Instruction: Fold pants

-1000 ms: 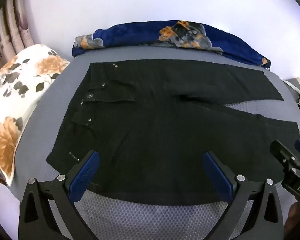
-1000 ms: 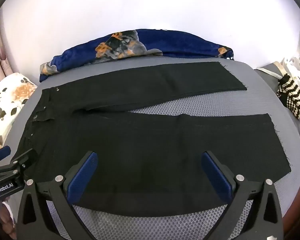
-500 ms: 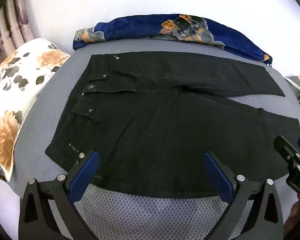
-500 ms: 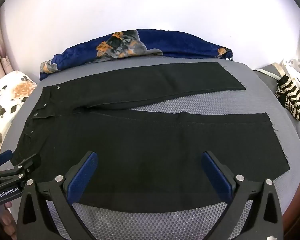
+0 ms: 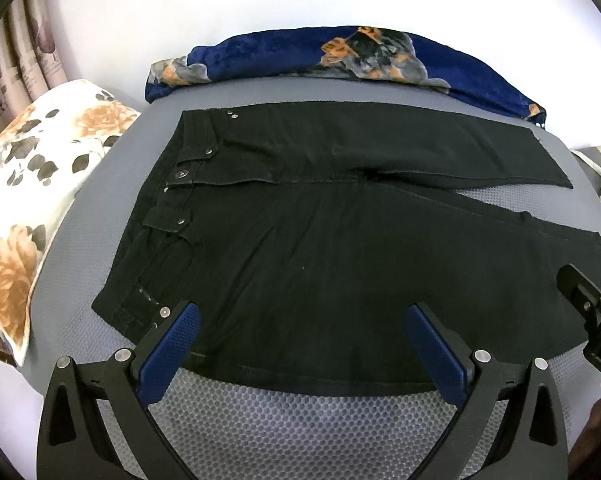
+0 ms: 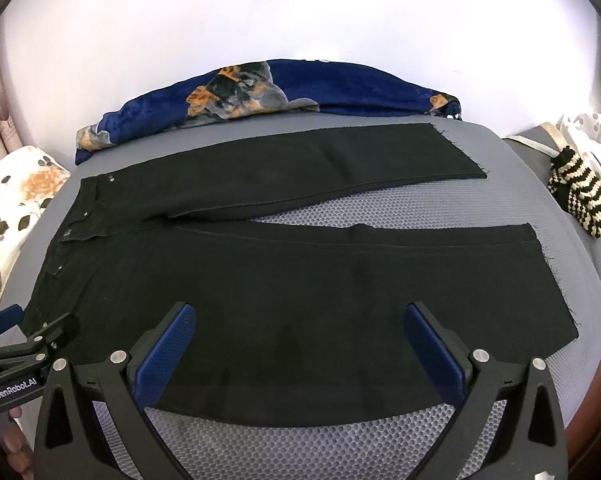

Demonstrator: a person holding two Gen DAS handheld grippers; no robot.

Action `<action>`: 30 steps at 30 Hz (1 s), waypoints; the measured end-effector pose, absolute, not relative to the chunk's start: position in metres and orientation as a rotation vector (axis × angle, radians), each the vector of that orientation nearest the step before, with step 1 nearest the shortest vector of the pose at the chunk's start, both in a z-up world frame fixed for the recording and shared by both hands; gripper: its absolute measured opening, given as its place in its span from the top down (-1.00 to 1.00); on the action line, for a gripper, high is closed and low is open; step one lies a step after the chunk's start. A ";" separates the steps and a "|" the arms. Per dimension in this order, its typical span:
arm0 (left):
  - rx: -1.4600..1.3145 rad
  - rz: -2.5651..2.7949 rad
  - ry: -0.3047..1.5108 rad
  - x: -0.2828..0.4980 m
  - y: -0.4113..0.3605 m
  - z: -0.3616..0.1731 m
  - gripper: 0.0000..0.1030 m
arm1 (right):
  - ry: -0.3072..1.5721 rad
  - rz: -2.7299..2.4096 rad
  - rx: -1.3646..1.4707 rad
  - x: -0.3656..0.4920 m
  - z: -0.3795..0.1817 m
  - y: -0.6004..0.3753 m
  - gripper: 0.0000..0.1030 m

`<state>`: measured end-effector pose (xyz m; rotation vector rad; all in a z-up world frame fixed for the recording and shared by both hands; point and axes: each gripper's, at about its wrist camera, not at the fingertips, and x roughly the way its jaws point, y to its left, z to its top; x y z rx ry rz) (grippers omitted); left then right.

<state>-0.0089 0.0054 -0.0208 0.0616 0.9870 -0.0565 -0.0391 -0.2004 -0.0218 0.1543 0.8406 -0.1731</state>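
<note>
1. We are looking at the black pants [image 5: 320, 240] lying flat and unfolded on the grey mesh surface [image 5: 300, 420], waistband to our left, the two legs spreading apart toward the right with a wedge of mesh showing between them.

2. We are holding the left gripper [image 5: 300, 344] with its blue pads [image 5: 168, 350] spread wide and nothing between them, poised over the near edge of the pants close to the waistband corner.

3. We are holding the right gripper [image 6: 300, 344] equally wide apart and empty, hovering over the near edge of the near leg [image 6: 340, 300], further toward the hem.

4. We are judging that the first fold, near leg over far leg [image 6: 300, 168], is not yet begun, so the risks all lie ahead:
   - Catching only the top layer of fabric, because the pads are coming at a flat edge pressed against the mesh; the underside would then drag and bunch.
   - Snagging the mesh itself with a fingertip, since the cloth lies tight on it.
   - Lifting unevenly, because the two grippers are well apart along the leg; the slack between them could sag and crease the fold.
   - Misaligning the legs, as they are already splayed rather than parallel, so the hems may not meet.

5. We are also watching the blue floral blanket [image 6: 260, 92] just behind the far leg and the floral pillow [image 5: 40, 184] beside the waistband; a wide swing could land cloth on either.
</note>
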 end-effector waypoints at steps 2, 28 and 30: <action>0.063 -0.058 0.991 -0.008 0.005 -0.021 -0.98 | 0.839 -0.175 0.152 -0.039 -0.021 -0.201 -1.00; 0.086 -0.066 0.991 -0.002 -0.003 -0.021 -0.98 | 0.843 -0.177 0.153 -0.036 -0.021 -0.203 -1.00; 0.090 -0.065 0.988 -0.002 -0.002 -0.022 -0.98 | 0.840 -0.174 0.154 -0.037 -0.022 -0.203 -1.00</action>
